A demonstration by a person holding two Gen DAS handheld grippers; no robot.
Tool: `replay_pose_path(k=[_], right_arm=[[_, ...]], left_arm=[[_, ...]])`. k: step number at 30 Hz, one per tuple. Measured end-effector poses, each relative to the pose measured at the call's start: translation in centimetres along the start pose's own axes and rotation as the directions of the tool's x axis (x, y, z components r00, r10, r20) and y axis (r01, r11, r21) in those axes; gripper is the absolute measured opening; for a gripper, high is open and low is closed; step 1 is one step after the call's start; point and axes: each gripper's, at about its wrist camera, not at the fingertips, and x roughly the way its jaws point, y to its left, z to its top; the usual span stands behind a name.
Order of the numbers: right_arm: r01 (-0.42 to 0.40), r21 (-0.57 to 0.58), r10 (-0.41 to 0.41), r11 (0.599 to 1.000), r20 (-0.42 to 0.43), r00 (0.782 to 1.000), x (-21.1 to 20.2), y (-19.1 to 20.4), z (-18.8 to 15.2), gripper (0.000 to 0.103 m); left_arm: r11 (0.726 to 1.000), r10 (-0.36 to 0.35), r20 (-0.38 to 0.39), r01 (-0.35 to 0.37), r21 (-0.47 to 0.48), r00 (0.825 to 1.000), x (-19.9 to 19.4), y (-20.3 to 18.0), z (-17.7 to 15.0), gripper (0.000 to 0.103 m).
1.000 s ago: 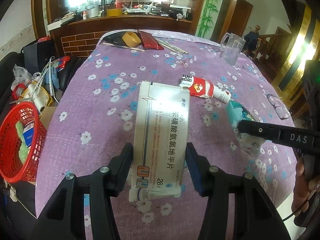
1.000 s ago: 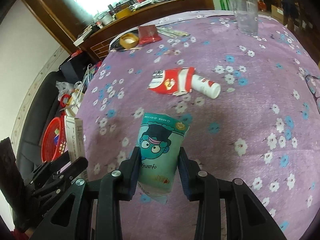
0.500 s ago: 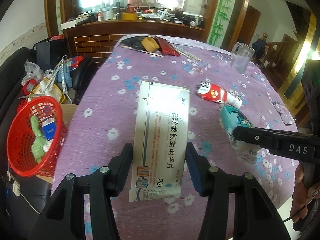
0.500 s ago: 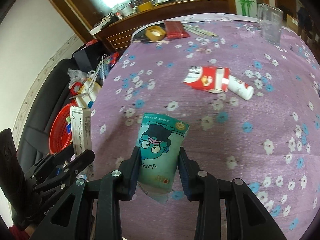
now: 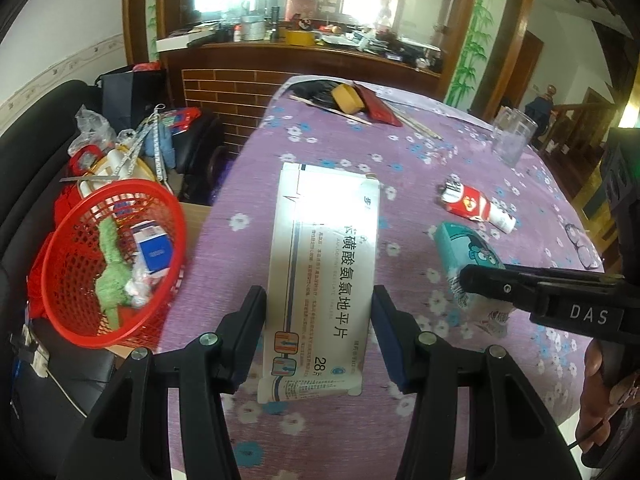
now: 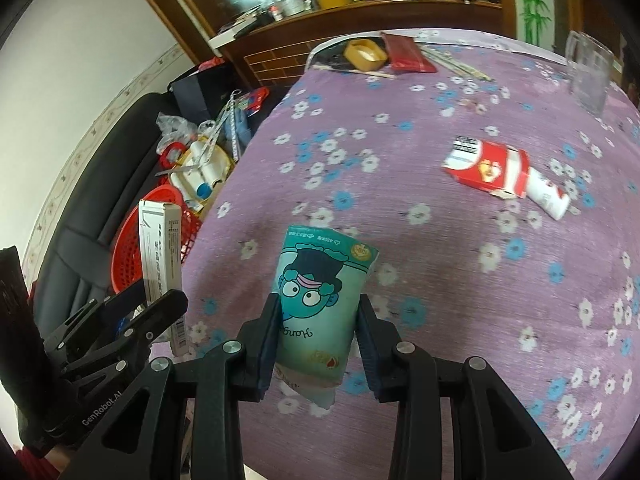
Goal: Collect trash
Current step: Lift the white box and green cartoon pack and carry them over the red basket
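A round table (image 5: 328, 148) under a purple flowered cloth fills both views. Off its left edge sits a red mesh basket (image 5: 80, 320); the left wrist view looks down into it and shows a green cloth (image 5: 110, 276), a small blue-and-white box (image 5: 154, 246) and crumpled scraps, whereas the right wrist view shows only part of the basket's rim behind the held carton.

The left gripper (image 5: 318, 336) pinches a long white medicine carton (image 5: 322, 276) by its long sides, held clear above the table near the left edge. From the right wrist view the same carton (image 6: 160, 256) appears edge-on, standing up out of the left gripper (image 6: 160, 312) with the basket behind it.

The right gripper (image 6: 316, 336) is clamped on a teal tissue pack (image 6: 320, 300) printed with a cartoon face, a detail plain only in its own view; the left wrist view shows just the pack's side (image 5: 466, 256) beside a black finger (image 5: 504, 286).

A red-and-white carton (image 6: 486, 172) with a small white bottle (image 6: 548, 196) touching its end lies on the cloth further out, and a clear glass mug (image 5: 512, 140) stands near the far edge.
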Motion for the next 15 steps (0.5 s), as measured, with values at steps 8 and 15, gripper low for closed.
replay_pose_path(k=[8, 15], right_arm=[[-0.029, -0.064, 0.027, 0.998, -0.024, 0.999, 2.6, 4.2, 1.4, 0.039], [-0.063, -0.134, 0.057, 0.989, -0.047, 0.997, 5.2, 8.8, 3.2, 0.04]], left_arm=[[0.997, 0.045, 0.018, -0.044, -0.06, 0.999, -0.6, 4.6, 0.5, 0.052], [0.985, 0.109, 0.024, -0.104, -0.138, 0.994, -0.9, 9.9, 0.8, 0.052]])
